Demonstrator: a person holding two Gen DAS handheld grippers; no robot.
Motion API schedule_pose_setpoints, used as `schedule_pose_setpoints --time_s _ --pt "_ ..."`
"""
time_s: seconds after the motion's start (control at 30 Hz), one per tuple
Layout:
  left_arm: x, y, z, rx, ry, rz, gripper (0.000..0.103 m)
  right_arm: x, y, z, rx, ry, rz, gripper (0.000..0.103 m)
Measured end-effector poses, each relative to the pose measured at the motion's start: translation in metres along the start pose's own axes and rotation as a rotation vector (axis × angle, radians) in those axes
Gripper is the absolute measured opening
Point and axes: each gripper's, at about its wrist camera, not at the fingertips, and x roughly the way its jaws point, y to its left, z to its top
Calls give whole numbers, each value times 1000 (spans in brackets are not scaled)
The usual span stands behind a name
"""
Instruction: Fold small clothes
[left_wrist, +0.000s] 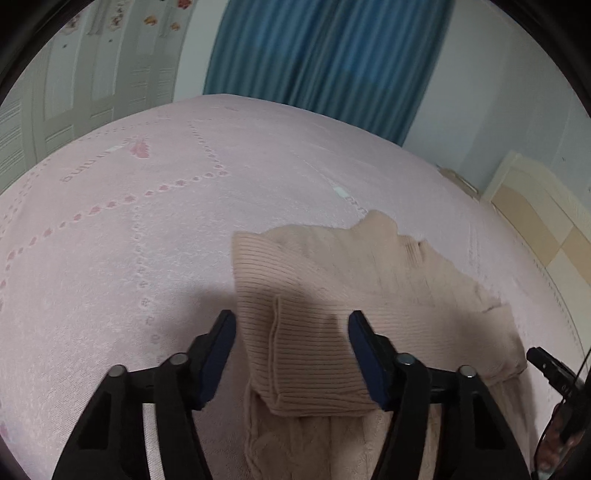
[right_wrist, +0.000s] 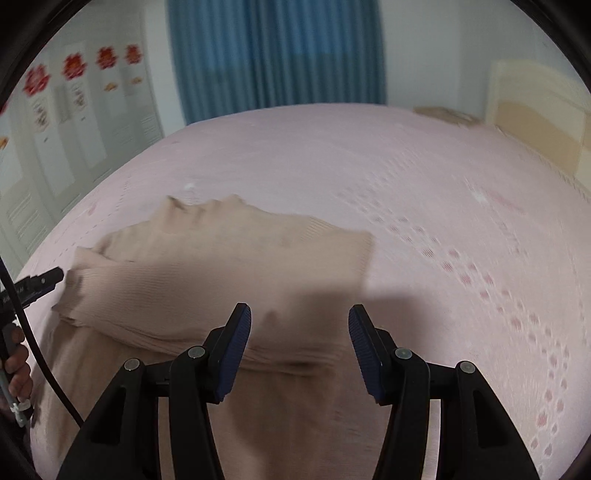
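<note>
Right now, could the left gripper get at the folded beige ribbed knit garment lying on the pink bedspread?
Probably yes: the left gripper hangs open right over the beige ribbed garment, and nothing lies between them.

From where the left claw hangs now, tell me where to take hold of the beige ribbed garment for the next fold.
Grip the doubled folded edge of the beige ribbed garment lying between the open pads of the left claw. Come from above and the near side. There the knit is stacked thick and slightly raised off the pink bedsheet, so it should pinch more easily than the flat single layer farther back.
</note>
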Motion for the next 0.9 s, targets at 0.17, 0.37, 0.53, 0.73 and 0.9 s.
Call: schedule_pose_setpoints --time_s 0.17,0.37,0.53,0.73,0.9 --pt "4 -9 -1 47 1 -4 42 12 -11 2 17 37 26 54" --pt "17 -7 -3 28 49 20 42 13 -3 -6 -64 47 11 54" --pt "20 -6 -3 22 58 32 19 5 3 -9 -78 62 109 54" --pt "12 -11 0 25 9 52 8 13 12 -14 -112 82 77 55" --pt "-4 -13 19 -23 -76 64 7 7 1 -9 -41 44 138 55"
